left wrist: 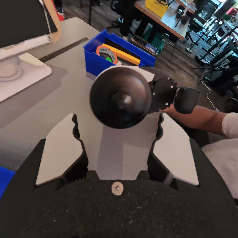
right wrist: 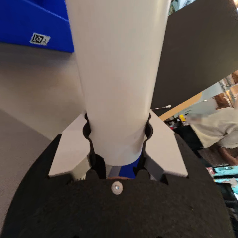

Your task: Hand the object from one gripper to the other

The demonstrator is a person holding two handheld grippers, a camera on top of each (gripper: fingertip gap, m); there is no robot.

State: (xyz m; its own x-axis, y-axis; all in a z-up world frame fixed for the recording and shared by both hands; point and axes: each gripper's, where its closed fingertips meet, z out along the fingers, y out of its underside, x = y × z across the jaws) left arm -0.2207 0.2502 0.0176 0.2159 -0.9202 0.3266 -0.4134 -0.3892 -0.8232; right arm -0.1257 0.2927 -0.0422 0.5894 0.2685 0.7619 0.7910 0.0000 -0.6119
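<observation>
Tumbler (right wrist: 115, 77), white, sits clamped between our right gripper (right wrist: 117, 135) fingers, held above the grey table (left wrist: 72, 97). Our left gripper (left wrist: 117, 123) gapes wide and empty, facing the tumbler's open mouth, near a blue bin (left wrist: 95, 61).

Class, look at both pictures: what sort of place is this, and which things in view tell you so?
Probably a shared office or lab workspace: a monitor on its stand on a grey desk, a blue parts bin holding tape rolls, and further cluttered worktables behind.

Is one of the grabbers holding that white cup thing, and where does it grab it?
Yes. The right gripper grips the white tumbler near its closed bottom end. The left gripper is open and empty.
</observation>
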